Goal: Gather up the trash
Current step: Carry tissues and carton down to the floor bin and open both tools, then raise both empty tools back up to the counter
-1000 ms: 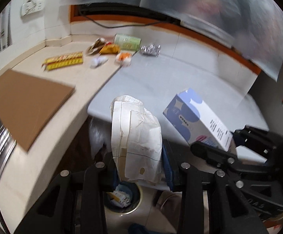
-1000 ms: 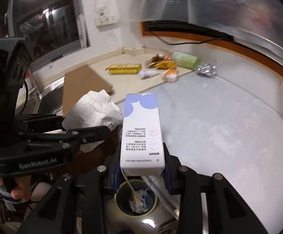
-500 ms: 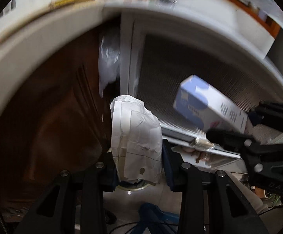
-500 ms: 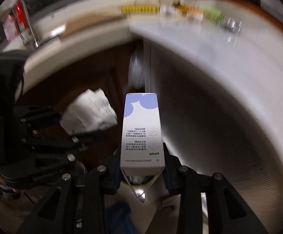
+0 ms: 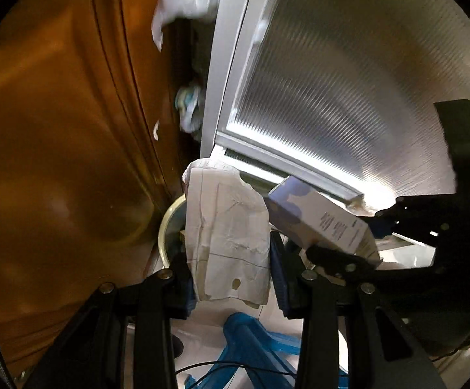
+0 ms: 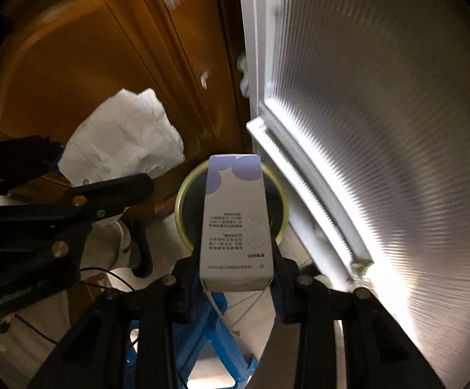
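Both grippers have dropped from the level of the worktop to the floor: a second ago they looked across the counter with its scattered wrappers, and now they look down past the brown cupboard door (image 5: 72, 129) and the ribbed white panel (image 5: 348, 81) at the bin (image 6: 183, 201).

The left gripper (image 5: 231, 278) is clamped on the crumpled paper (image 5: 228, 236), which stands up between its fingers and hides most of what lies ahead of them. Only the left arc of the bin's yellowish rim shows, just beyond and to the left of the left finger.

The right gripper (image 6: 236, 275) is closed on the box (image 6: 236, 220), white with purple patches, held by its near end so that it sticks straight out past the fingertips. In the right wrist view the far end of the box lies over the dark mouth of the bin, with the rim showing on both sides of it.

Neither grip has altered; only the place has. For the task, this means the carrying is over and the two pieces are ready to be let go. The box looks well lined up; the paper seems to sit nearer the bin's right edge, so a small shift to the left before release would probably be safer. Other rubbish on the counter is yet to be fetched.
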Motion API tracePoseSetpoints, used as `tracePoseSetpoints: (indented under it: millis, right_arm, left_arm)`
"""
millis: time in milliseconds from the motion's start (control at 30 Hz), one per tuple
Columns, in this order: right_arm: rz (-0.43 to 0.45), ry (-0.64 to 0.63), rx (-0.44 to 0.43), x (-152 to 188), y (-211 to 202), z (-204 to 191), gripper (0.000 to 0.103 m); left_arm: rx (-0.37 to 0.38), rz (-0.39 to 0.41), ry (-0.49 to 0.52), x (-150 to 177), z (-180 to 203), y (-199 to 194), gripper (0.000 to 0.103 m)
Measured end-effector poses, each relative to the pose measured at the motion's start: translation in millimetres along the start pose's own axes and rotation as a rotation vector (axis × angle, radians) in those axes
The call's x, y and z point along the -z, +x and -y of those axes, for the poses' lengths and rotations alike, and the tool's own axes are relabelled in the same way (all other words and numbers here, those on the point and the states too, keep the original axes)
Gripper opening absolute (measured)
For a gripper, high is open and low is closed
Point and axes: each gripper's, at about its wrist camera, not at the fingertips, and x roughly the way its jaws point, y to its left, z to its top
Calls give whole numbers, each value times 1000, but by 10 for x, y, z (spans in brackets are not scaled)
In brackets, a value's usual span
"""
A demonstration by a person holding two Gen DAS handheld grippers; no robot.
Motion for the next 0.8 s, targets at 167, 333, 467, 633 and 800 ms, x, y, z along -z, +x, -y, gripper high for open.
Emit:
tracePoseSetpoints:
  millis: [167, 333, 467, 633, 800]
  right_arm:
    - [-55, 8, -9, -18, 331, 49, 35]
    - [-71, 14, -35, -71, 504, 69, 35]
    - [-80, 21, -57, -130, 609, 94, 36]
    - [-59, 11, -29, -185, 658, 70, 50]
    - [-40, 26, -34, -148, 635, 98, 52]
  left_arm:
    - [4, -56, -6, -50, -61, 301, 37]
    - [2, -91, 20, -160, -68, 548, 39]
    - [-18, -111, 43, -230, -104, 642, 46]
    - [-33, -114, 35, -195, -159, 588, 69]
    - [-52, -119, 1, -170, -250, 564, 81]
